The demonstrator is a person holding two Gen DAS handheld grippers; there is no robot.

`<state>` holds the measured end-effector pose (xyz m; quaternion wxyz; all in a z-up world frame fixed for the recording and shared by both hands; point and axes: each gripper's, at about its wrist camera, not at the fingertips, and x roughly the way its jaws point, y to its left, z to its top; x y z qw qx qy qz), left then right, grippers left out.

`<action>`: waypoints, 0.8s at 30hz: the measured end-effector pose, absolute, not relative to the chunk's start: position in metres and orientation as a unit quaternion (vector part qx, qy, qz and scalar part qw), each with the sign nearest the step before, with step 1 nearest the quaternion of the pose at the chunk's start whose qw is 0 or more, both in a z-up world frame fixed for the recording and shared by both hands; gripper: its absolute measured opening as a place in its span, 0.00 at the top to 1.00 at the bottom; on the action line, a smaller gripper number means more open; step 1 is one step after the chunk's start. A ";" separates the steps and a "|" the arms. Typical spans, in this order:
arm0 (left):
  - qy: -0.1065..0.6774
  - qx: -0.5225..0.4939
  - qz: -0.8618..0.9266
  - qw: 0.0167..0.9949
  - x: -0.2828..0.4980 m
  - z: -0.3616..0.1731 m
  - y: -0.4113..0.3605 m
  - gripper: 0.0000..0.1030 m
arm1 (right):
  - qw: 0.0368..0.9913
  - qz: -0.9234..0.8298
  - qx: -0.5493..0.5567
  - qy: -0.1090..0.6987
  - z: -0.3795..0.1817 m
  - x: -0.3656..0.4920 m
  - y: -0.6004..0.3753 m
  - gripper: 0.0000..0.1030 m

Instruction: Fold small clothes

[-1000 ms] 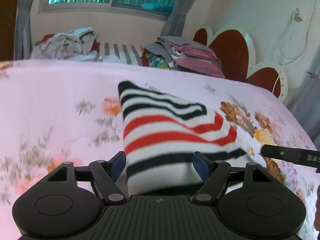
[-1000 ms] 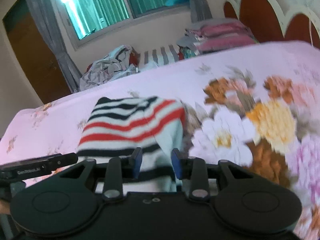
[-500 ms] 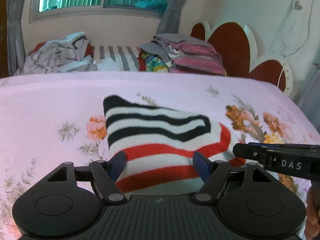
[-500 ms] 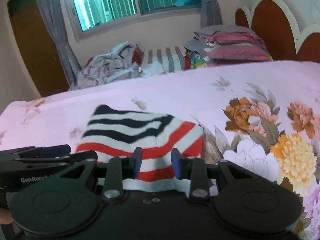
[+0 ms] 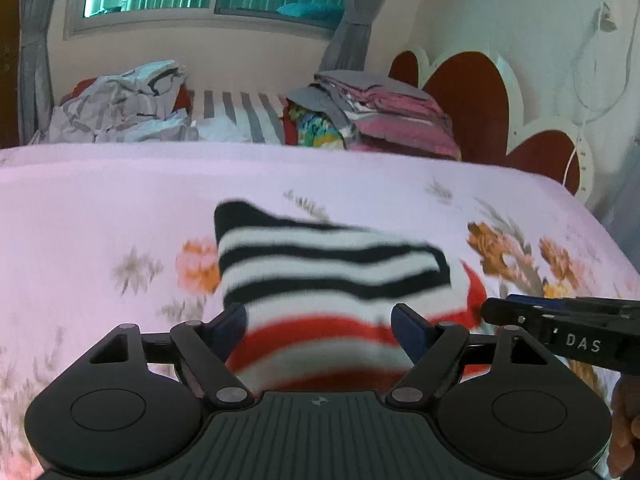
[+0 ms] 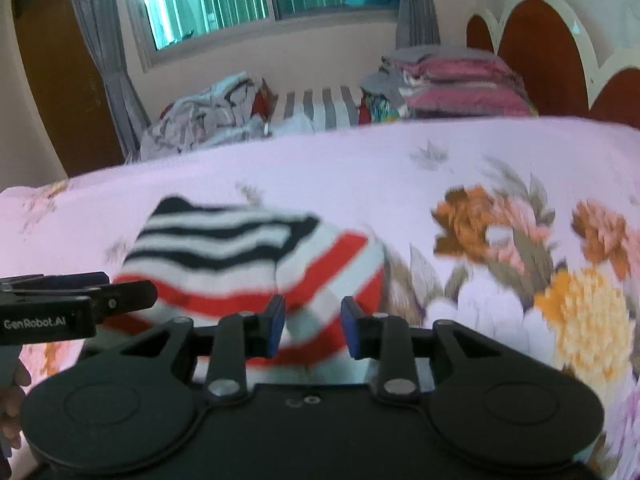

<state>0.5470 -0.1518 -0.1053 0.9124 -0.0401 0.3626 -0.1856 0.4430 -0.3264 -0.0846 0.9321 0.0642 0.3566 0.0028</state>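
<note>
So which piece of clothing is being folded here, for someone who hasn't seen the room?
Start at the big bed with the pink flowered sheet. Near its front edge, right ahead of both tools, lies a small striped garment. Its bold black, white and red stripes set it apart from the clothes heaped by the window.

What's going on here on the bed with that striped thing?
A person is folding a small striped knit garment on the floral bedspread, holding a two-finger gripper in each hand. The garment lies folded over, its black-and-white part on top of its red-and-white part. The left gripper straddles its near edge with jaws wide and just opening further, pads not pressing. The right gripper has its near right corner between narrower jaws; whether they pinch it is unclear. Piles of other clothes sit beyond the bed.
</note>
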 end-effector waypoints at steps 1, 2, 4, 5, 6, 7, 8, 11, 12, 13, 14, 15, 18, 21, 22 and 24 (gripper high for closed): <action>0.361 -0.039 -0.184 0.913 0.553 -0.105 -0.153 0.23 | 0.933 0.004 0.064 0.354 -0.083 0.450 -0.326 0.71; 0.360 -0.038 -0.182 0.914 0.558 -0.104 -0.154 0.23 | 0.934 0.002 0.063 0.352 -0.082 0.456 -0.326 0.71; 0.361 -0.037 -0.176 0.915 0.569 -0.106 -0.156 0.24 | 0.935 -0.002 0.063 0.349 -0.081 0.467 -0.326 0.71; 0.362 -0.038 -0.172 0.915 0.573 -0.108 -0.156 0.23 | 0.935 -0.003 0.064 0.349 -0.081 0.474 -0.326 0.71; 0.367 -0.043 -0.169 0.914 0.579 -0.111 -0.156 0.23 | 0.935 -0.004 0.065 0.350 -0.082 0.479 -0.327 0.71; 0.371 -0.046 -0.166 0.912 0.583 -0.114 -0.157 0.23 | 0.934 -0.007 0.063 0.352 -0.084 0.484 -0.326 0.71; 0.374 -0.048 -0.162 0.912 0.586 -0.117 -0.157 0.23 | 0.933 -0.009 0.061 0.355 -0.085 0.488 -0.326 0.71; 0.385 -0.041 -0.153 0.909 0.593 -0.129 -0.158 0.23 | 0.928 -0.017 0.057 0.369 -0.096 0.497 -0.327 0.71; 0.393 -0.041 -0.152 0.906 0.595 -0.134 -0.157 0.23 | 0.926 -0.019 0.053 0.373 -0.100 0.499 -0.327 0.71; 0.402 -0.042 -0.151 0.902 0.597 -0.140 -0.156 0.23 | 0.924 -0.019 0.052 0.379 -0.105 0.500 -0.328 0.70; 0.406 -0.045 -0.152 0.900 0.597 -0.146 -0.154 0.23 | 0.921 -0.019 0.053 0.385 -0.109 0.502 -0.330 0.70; 0.407 -0.052 -0.153 0.899 0.597 -0.150 -0.152 0.23 | 0.919 -0.018 0.054 0.390 -0.112 0.503 -0.331 0.70; 0.407 -0.052 -0.153 0.899 0.598 -0.153 -0.154 0.23 | 0.918 -0.018 0.055 0.392 -0.115 0.505 -0.333 0.69; 0.410 -0.049 -0.153 0.898 0.600 -0.154 -0.157 0.23 | 0.918 -0.023 0.057 0.391 -0.121 0.507 -0.334 0.68; 0.412 -0.051 -0.151 0.897 0.600 -0.155 -0.156 0.22 | 0.919 -0.024 0.065 0.388 -0.122 0.506 -0.335 0.68; 0.410 -0.047 -0.149 0.899 0.600 -0.154 -0.157 0.22 | 0.919 -0.025 0.065 0.388 -0.121 0.505 -0.334 0.68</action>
